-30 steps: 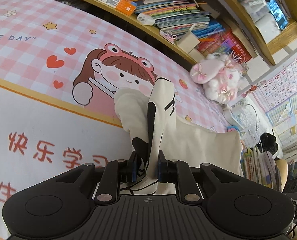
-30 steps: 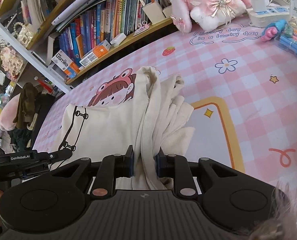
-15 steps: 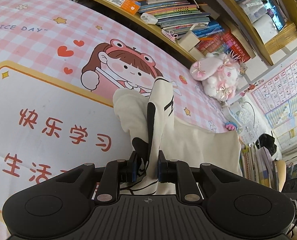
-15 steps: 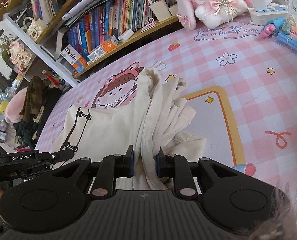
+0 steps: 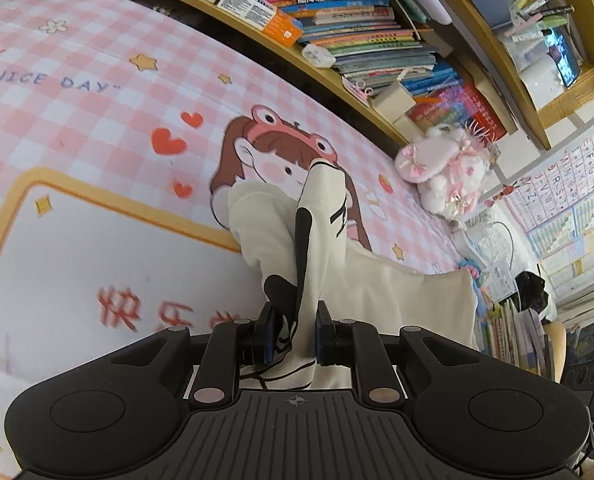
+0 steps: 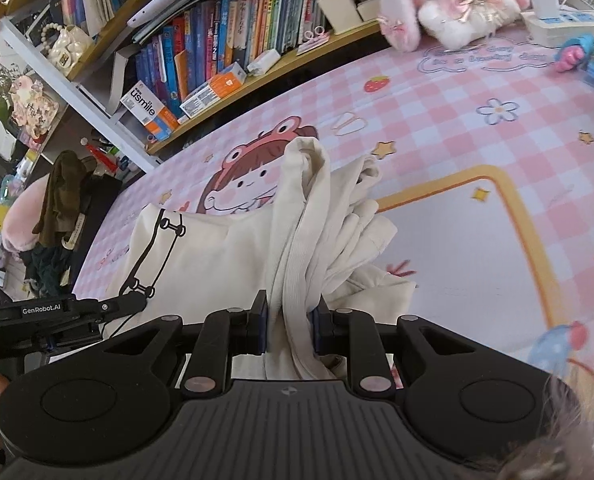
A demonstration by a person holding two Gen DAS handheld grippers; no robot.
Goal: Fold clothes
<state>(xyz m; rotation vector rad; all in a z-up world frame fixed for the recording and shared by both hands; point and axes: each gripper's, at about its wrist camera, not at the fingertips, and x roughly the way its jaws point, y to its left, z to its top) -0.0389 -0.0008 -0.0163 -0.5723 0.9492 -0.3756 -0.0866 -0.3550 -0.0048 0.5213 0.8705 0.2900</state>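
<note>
Folding is mid-stroke, as I judge it: each tool is clamped on a bunched edge of the cream sweatshirt [image 6: 217, 248], and the cloth hangs forward from both grips. The left tool [image 5: 295, 334] pinches a part carrying the black printed graphic; the right tool [image 6: 289, 330] grips a ribbed band, probably hem or cuff, with loose folds spilling to its right. The rest of the garment lies on the counter, across the cartoon girl in a frog hat printed on the mat [image 5: 77, 240].

The next move seems to call for carrying both held edges together across the body of the sweatshirt, level with each other, then laying them down flat before letting go. The crumpled folds beside the right grip may need smoothing, or they will be trapped inside the fold.

The counter is covered by a pink checked mat with hearts, stars, a white panel framed in yellow, and red Chinese characters. Behind it a wooden shelf [image 6: 257, 76] is crammed with books. A pink and white plush rabbit [image 6: 453, 4] sits at the counter's back edge, near a power strip, and an alphabet chart [image 5: 569, 200] hangs on the wall.
</note>
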